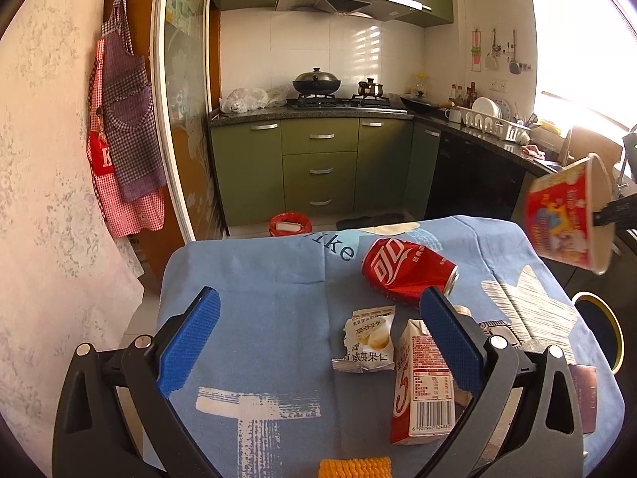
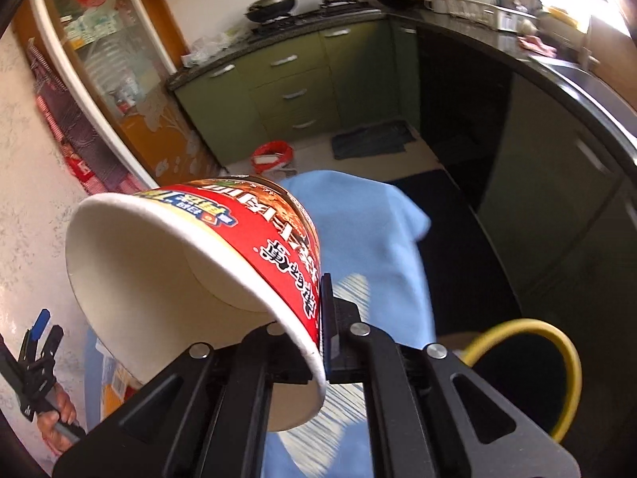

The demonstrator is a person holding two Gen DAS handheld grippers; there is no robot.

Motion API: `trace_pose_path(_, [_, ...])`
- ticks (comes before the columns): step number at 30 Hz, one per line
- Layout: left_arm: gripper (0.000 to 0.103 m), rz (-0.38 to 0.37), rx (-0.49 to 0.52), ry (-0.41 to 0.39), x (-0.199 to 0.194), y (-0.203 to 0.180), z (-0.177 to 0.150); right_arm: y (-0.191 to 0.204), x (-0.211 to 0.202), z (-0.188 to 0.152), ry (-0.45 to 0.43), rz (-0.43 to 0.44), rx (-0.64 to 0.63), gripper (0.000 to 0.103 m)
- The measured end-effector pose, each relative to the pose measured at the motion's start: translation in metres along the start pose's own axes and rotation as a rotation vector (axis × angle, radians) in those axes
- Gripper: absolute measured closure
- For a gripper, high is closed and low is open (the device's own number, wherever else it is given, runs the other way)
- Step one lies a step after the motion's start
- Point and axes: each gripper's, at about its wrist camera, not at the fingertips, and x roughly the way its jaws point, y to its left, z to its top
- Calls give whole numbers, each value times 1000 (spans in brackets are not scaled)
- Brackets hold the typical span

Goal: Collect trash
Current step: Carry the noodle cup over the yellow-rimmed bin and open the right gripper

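Observation:
My right gripper (image 2: 320, 342) is shut on the wall of a red and white instant noodle cup (image 2: 179, 259), one finger inside and one outside. The cup hangs tilted in the air, off the table's right side (image 1: 565, 215), with the right gripper (image 1: 597, 217) at its rim. My left gripper (image 1: 318, 342) stands open low over the blue tablecloth (image 1: 258, 279). Near its right pad lie a crushed red cola can (image 1: 406, 275), a torn snack wrapper (image 1: 368, 338) and a red and white drink carton (image 1: 422, 382).
A dark bin with a yellow rim (image 2: 557, 358) stands below and right of the table (image 1: 601, 330). A red bin (image 1: 288, 225) sits on the kitchen floor beyond the table. A yellow ridged item (image 1: 354, 468) lies at the near edge. Green cabinets line the back and right.

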Motion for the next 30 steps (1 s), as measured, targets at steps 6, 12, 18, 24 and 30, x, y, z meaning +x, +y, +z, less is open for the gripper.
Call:
trace_pose_path(6, [4,-18,17,-20,-13,-9,0,-92,-48,-32,112,-152,163,100])
trace_pose_path(12, [4,-23,29,-27,-18,-13,2,-174,-25,-79,333,-227,316,99])
trace_pose_path(18, [4,-28,32,-23,-18,-12,2,-206,13,-102,427,-253,391,98])
trace_pose_path(24, [4,-34,37,-11,-16,-14,1,-219,37,-107,463,-271,491,68])
trace_pose_path(30, [4,-44,56,-2,-15,-21,-1,-208,16,-104,388,-257,482,65])
